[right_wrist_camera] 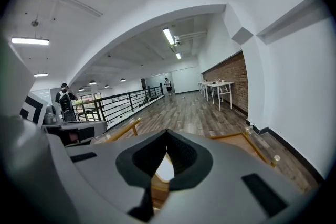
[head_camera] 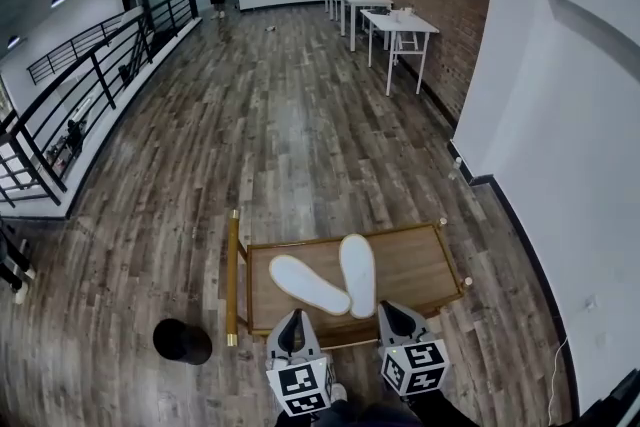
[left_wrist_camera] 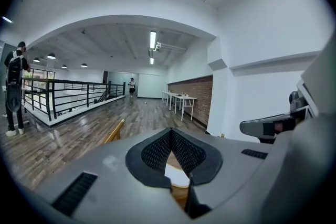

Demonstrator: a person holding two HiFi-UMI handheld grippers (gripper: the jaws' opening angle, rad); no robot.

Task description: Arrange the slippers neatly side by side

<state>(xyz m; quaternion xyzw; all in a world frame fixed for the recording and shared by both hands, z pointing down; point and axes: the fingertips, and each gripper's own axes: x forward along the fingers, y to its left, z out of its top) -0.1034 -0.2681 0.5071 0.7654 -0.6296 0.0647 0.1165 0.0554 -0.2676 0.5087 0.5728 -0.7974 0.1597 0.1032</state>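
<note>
Tongs | left tongs, right tongs closed, empty, poised at bench edge | white slippers splayed in V, need aligning

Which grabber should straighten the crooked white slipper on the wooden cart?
Left, probably. The slanted white slipper lies just ahead of the left gripper; the straighter white slipper sits nearer the right gripper.

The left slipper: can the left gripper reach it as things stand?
Probably yes: nothing lies between the left gripper and the left slipper on the wooden table, but its shut jaws must open first.
</note>
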